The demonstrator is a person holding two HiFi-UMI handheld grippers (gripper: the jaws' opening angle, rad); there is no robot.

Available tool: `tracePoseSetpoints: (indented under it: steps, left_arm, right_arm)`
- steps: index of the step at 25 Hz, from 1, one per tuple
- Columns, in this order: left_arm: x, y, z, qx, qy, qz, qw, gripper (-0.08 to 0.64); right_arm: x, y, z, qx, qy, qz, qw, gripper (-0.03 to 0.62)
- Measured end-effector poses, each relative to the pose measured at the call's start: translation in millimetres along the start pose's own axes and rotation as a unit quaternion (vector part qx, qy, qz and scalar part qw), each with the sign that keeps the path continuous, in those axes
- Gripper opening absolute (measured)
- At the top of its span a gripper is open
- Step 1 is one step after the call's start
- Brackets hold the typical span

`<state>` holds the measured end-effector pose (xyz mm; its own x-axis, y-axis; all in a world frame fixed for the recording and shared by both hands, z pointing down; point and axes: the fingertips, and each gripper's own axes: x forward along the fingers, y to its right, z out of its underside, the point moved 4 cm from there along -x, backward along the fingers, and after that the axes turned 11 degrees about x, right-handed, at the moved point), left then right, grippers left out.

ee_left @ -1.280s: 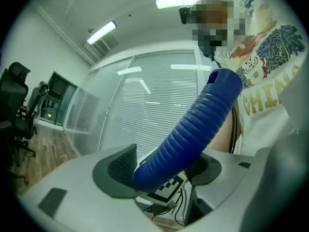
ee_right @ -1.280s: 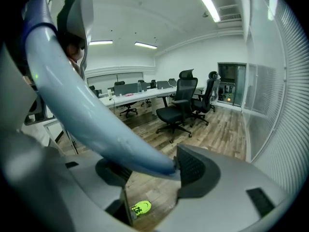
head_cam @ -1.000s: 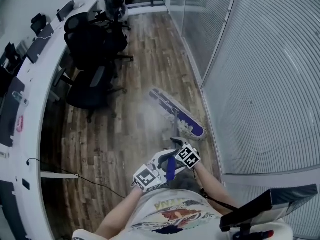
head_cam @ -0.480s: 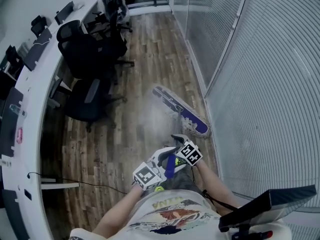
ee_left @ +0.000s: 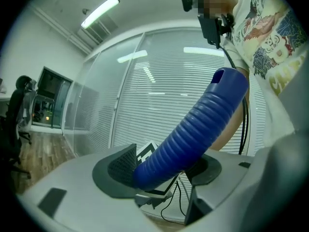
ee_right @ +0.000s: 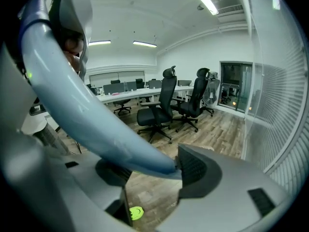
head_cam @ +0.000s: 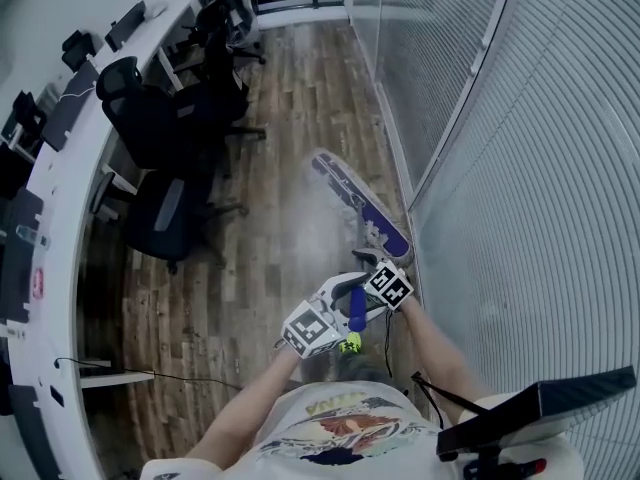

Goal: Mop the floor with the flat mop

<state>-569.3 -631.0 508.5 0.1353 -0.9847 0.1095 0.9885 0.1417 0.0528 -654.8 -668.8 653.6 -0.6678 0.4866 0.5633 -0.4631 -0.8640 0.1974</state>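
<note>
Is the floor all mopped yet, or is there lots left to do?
Not finished. Done, maybe: only a pale hazy patch beside the mop head. In hand: the left gripper clamps the blue grip, the right gripper clamps the pale shaft, mop head on the floor. Left: the stretch by the office chairs and further on.

The flat mop (head_cam: 345,183) is held by its blue ribbed grip, purple head laid diagonally on the floor (head_cam: 270,258).
</note>
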Motion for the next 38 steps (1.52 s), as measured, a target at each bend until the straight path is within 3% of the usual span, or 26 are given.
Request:
tracePoseSetpoints:
  steps: [6,11,14,20,29,38]
  left_arm:
    - [3,-10,4,-0.008,-0.017,-0.011,0.9998,0.276]
    - [-29,17,9,-0.017,-0.032,-0.029,0.9989,0.276]
    - [-56,38,8,-0.018,-0.034,-0.028,0.9989,0.275]
    - [-131,117,7,-0.025,-0.03,-0.033,0.9987,0.275]
    - [-264,288,23,-0.026,-0.041,-0.029,0.9984,0.275]
    - [-311,401,8,-0.046,-0.039,-0.066,0.996,0.275]
  right_arm:
    - [6,10,-5,0.028,0.03,0.01,0.999,0.253]
    - [9,-29,4,0.011,0.017,-0.004,1.0,0.253]
    - [9,-63,9,0.031,0.032,0.001,0.999,0.255]
    - [1,-169,35,0.054,0.052,0.008,0.997,0.255]
    - [-16,-373,110,0.041,0.033,0.003,0.999,0.255]
    - [-63,-482,154,0.052,0.046,-0.019,0.997,0.255]
